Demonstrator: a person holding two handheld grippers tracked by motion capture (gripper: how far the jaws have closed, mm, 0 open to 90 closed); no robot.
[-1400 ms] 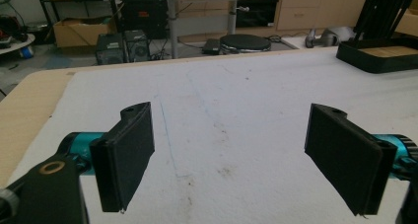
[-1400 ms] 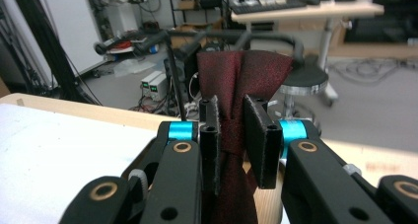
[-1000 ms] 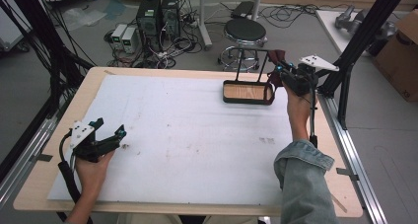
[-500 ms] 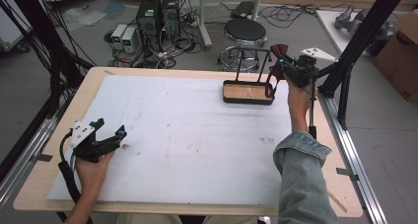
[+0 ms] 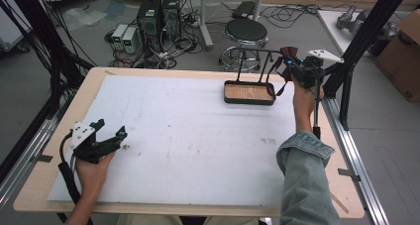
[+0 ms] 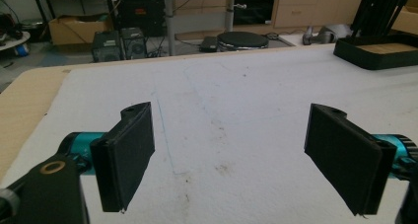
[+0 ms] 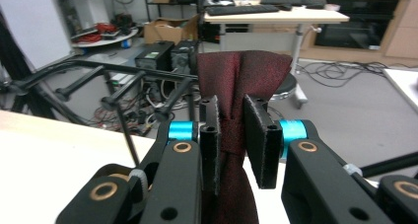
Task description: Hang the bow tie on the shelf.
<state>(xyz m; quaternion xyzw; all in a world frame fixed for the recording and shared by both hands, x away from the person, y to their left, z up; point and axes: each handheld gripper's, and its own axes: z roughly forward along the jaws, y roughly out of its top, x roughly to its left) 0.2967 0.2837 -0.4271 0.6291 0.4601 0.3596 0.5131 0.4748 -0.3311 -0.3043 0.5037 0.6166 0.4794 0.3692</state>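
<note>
In the high view, the left gripper rests low over the near left part of the white mat that covers the worktop, held by the person's left hand; its fingers stand wide apart with nothing between them. The right gripper is raised at the far right corner, just beside the black stand whose tray sits on the mat's far edge. A dark red bow tie hangs from the right gripper, near the end of the stand's top rail. In the left gripper view, the two fingers are spread wide over the stained mat, holding nothing; the tray lies well apart at upper right. In the right gripper view, the fingers are closed almost fully on the narrow knot of the bow tie, whose wings fan out above them and whose fabric hangs below. The stand's rail runs to the left, near the tie; contact between them cannot be determined.
</note>
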